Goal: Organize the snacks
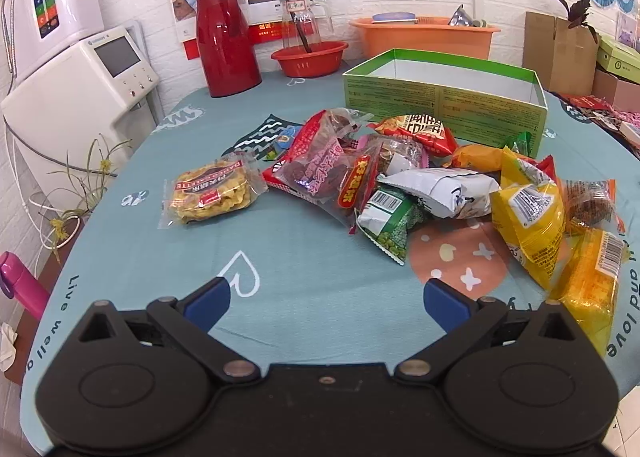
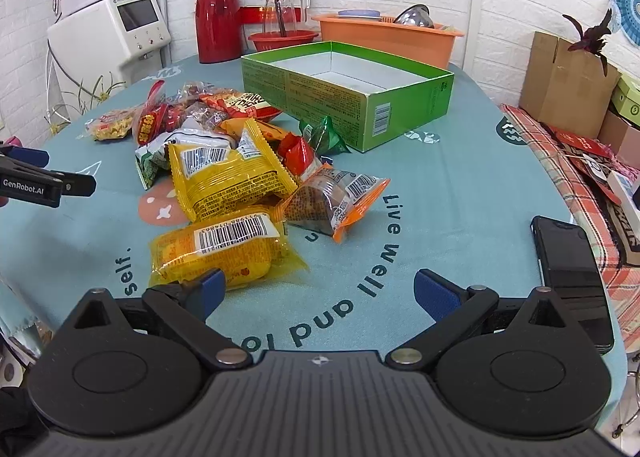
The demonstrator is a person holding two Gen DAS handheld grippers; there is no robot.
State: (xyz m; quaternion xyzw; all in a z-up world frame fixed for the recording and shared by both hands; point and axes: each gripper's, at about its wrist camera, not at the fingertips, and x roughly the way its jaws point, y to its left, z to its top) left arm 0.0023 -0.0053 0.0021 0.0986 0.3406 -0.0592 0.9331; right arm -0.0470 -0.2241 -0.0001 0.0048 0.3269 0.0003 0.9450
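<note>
A pile of snack packets [image 1: 420,181] lies on the teal tablecloth; it also shows in the right wrist view [image 2: 224,161]. An open, empty green box [image 1: 444,97] stands behind the pile, and it shows in the right wrist view too [image 2: 348,85]. A yellow cracker packet [image 1: 214,193] lies apart at the left. My left gripper [image 1: 326,299] is open and empty, short of the pile. My right gripper [image 2: 318,291] is open and empty; its left finger is beside a yellow packet [image 2: 220,253]. An orange-edged packet [image 2: 336,201] lies nearest the box side.
A red thermos [image 1: 226,41], a red bowl with a glass jug [image 1: 308,57] and an orange tub [image 1: 424,37] stand at the back. A black phone [image 2: 572,273] lies at the table's right edge. The left gripper shows at the left of the right wrist view [image 2: 44,177].
</note>
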